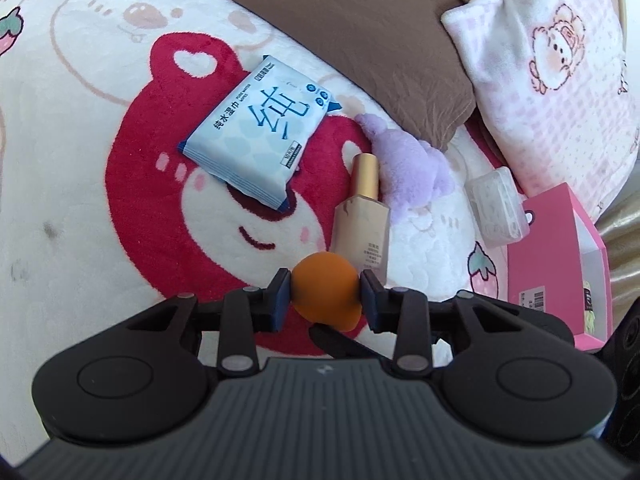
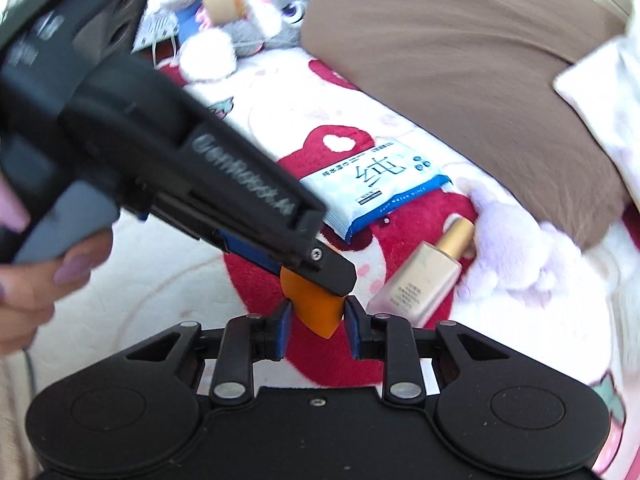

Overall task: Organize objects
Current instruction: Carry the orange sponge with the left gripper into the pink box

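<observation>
An orange makeup sponge [image 1: 326,280] is held just above a bear-print blanket [image 1: 80,160]. My left gripper [image 1: 326,292] is shut on it, one pad pressing each side of its round body. In the right wrist view my right gripper [image 2: 318,316] is shut on the sponge's [image 2: 320,314] narrow lower end. There the left gripper [image 2: 328,276] reaches in from the upper left, held by a hand [image 2: 44,280], and covers the sponge's top. One black fingertip [image 1: 340,344] of the right gripper shows under the sponge in the left wrist view.
On the blanket lie a blue-white wipes pack [image 1: 256,136], a gold-capped foundation bottle [image 1: 362,216], a purple plush [image 1: 408,164] and a clear plastic case [image 1: 498,208]. A pink box [image 1: 556,264] stands at the right. A brown pillow [image 1: 360,32], a checked pillow [image 1: 552,80] and a grey rabbit plush [image 2: 256,12] lie behind.
</observation>
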